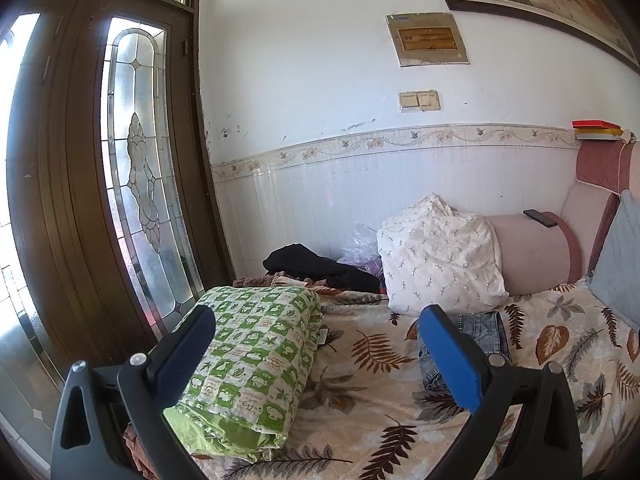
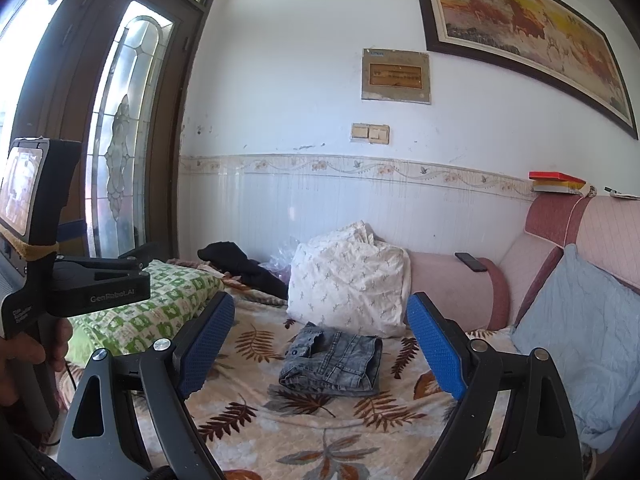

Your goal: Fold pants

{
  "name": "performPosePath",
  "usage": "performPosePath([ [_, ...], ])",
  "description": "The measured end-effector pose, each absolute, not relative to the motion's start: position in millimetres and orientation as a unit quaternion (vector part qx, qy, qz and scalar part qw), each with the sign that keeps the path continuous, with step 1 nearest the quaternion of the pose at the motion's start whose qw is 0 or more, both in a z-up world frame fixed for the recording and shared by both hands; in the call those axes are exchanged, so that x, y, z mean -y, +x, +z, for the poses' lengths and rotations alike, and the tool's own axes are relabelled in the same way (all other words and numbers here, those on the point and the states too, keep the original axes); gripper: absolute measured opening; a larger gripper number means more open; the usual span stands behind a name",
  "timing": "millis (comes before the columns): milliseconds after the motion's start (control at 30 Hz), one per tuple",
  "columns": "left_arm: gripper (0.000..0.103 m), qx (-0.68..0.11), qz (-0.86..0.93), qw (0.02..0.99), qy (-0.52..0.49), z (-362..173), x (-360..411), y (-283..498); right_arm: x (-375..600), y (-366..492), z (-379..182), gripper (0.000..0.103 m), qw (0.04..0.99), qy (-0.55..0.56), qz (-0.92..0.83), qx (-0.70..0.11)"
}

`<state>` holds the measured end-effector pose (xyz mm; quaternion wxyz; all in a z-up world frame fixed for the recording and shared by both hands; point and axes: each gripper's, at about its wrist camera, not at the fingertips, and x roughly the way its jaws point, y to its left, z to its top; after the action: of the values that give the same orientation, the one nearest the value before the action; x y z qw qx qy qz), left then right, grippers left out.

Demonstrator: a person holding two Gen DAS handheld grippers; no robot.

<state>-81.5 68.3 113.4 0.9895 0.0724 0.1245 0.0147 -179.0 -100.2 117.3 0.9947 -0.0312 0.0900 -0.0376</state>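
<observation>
Grey-blue denim pants lie folded into a small bundle on the leaf-print bedspread, in front of a white pillow. In the left wrist view the pants show partly behind the right blue finger. My right gripper is open and empty, held above the bed short of the pants. My left gripper is open and empty, to the left of the pants, over a green checked quilt. The left gripper's body shows at the left of the right wrist view.
A white floral pillow leans on a pink bolster with a phone on it. A blue cushion sits right. Black clothing lies by the wall. A glass-panel door stands left.
</observation>
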Motion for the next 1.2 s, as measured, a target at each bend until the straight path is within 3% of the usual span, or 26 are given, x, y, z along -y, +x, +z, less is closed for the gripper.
performPosePath([
  [1200,0.103,-0.138,0.015,0.988,0.065,94.2,-70.4,-70.9,98.4,-165.7,101.6,0.089,0.993,-0.039,-0.031,-0.108],
])
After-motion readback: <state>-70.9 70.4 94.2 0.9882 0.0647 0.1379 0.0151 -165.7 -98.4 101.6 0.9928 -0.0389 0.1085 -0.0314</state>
